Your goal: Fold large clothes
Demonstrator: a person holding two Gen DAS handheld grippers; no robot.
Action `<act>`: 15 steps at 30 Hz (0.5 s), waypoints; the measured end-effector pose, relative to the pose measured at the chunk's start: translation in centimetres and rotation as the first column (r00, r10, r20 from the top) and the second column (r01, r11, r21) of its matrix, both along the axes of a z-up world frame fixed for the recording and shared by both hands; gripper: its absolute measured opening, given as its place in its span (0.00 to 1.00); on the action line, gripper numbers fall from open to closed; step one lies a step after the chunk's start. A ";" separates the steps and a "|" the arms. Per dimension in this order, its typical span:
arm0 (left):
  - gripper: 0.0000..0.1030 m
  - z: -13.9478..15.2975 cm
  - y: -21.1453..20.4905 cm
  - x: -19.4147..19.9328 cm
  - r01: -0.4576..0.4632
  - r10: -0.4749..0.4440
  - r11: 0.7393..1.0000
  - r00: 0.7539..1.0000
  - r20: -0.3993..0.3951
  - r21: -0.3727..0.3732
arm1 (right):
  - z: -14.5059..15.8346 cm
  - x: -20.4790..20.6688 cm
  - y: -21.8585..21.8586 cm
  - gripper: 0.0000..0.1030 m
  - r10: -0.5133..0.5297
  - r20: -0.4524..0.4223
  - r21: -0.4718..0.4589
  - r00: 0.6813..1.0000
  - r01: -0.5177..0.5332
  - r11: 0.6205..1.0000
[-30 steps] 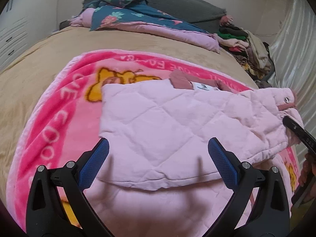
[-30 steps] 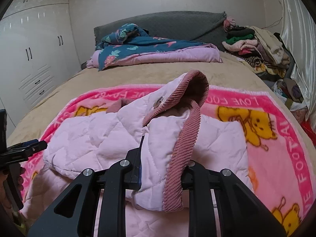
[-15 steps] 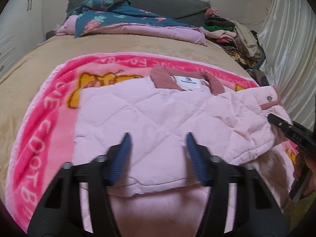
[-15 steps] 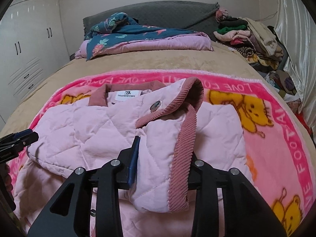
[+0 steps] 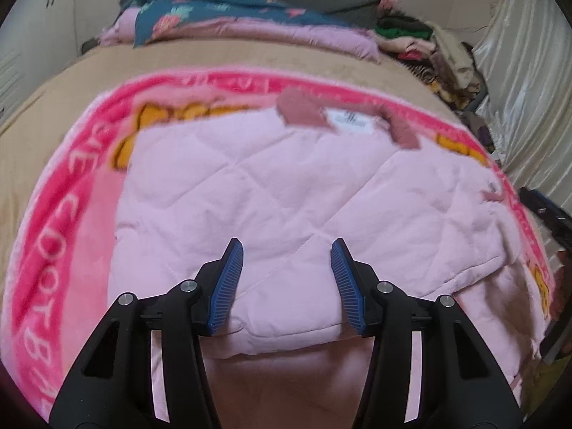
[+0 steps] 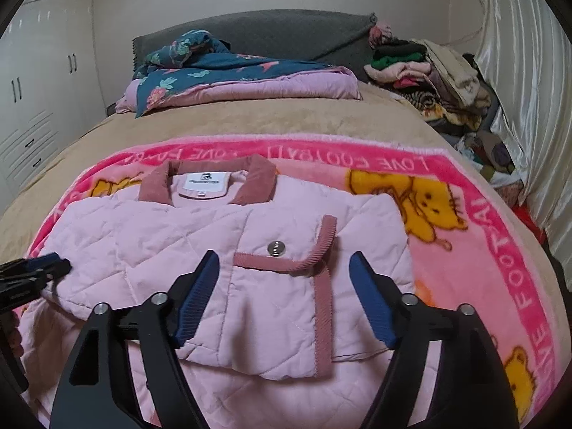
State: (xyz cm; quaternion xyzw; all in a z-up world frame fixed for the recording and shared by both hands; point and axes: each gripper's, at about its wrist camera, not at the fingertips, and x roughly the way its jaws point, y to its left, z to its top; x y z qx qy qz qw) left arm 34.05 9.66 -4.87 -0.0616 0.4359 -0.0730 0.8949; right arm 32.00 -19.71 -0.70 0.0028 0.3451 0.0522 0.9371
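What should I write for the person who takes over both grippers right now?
Left gripper: open, holds nothing, above the jacket's near folded edge.
Right gripper: open, holds nothing, above the cuff with the snap button.
Jacket: lies on the pink blanket on the bed, collar at the far side.
Done: sleeves folded across the body, lying flat.
Left, likely: fold the lower part up toward the collar and smooth it.

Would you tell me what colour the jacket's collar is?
Dusty rose corduroy, darker than the pale pink quilted jacket; the collar shows best in the right wrist view.
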 end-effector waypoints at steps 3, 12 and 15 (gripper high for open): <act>0.44 -1.8 0.6 0.3 -0.017 0.017 1.000 0.999 -0.046 0.009 | 0.5 0.0 1.2 0.77 0.039 0.002 0.001 0.999 -0.039 0.999; 0.44 -2.7 1.0 0.0 -0.028 0.027 0.999 0.998 -0.049 -0.027 | -0.1 1.6 7.3 0.85 0.207 -0.065 -0.025 0.976 -0.209 0.978; 0.44 -2.4 0.8 0.0 -0.025 0.024 1.000 0.999 -0.043 -0.017 | -1.8 2.9 8.3 0.90 0.209 -0.145 -0.021 0.967 -0.215 0.976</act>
